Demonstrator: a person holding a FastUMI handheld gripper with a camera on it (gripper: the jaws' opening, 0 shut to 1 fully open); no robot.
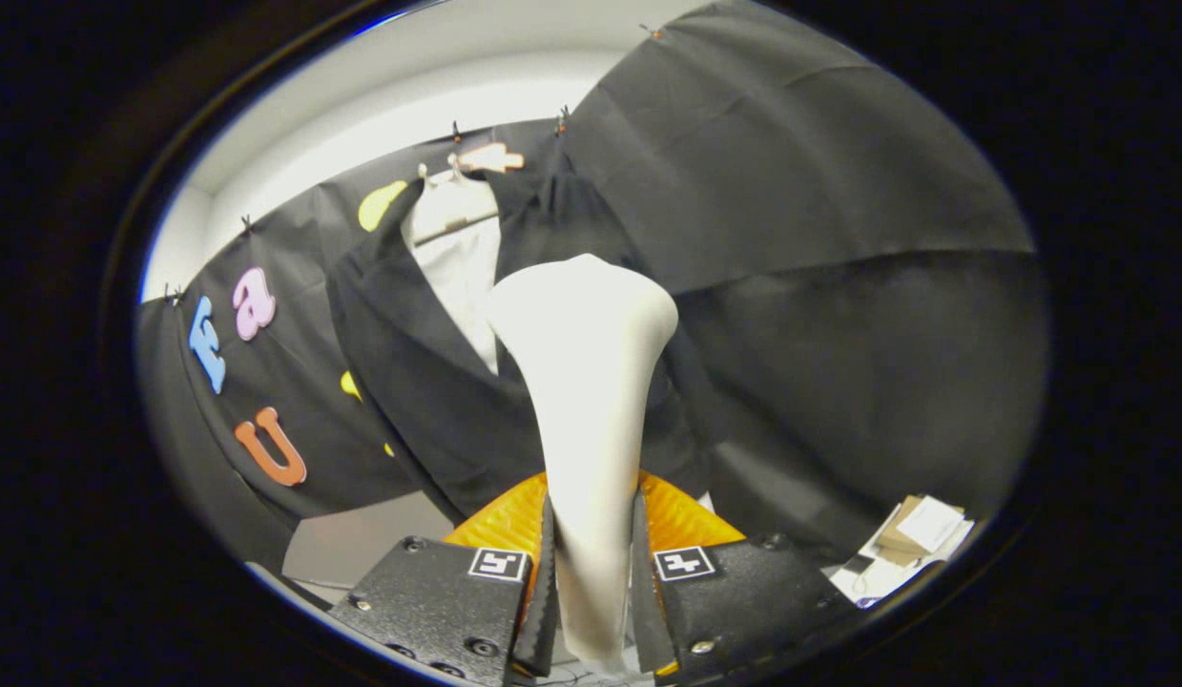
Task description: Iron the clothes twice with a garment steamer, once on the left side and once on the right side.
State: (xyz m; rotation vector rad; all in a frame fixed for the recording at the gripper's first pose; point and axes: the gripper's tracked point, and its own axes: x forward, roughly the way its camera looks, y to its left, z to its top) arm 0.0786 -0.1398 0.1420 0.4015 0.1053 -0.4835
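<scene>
My gripper [591, 572] is shut on the handle of a white garment steamer [586, 382], both fingers pressing its narrow shaft. The steamer widens upward to a broad head just ahead of the fingers. Its head rests against or very near the right front panel of a black jacket [409, 382]. The jacket hangs on a hanger [452, 196] against the booth wall, open over a white shirt [462, 267]. The steamer hides part of the jacket's middle and right side.
Black cloth covers the booth wall behind and to the right of the jacket. A pile of cardboard and paper [910, 544] lies low on the right beyond the right finger. A pale floor patch [362, 544] shows below the jacket's left hem.
</scene>
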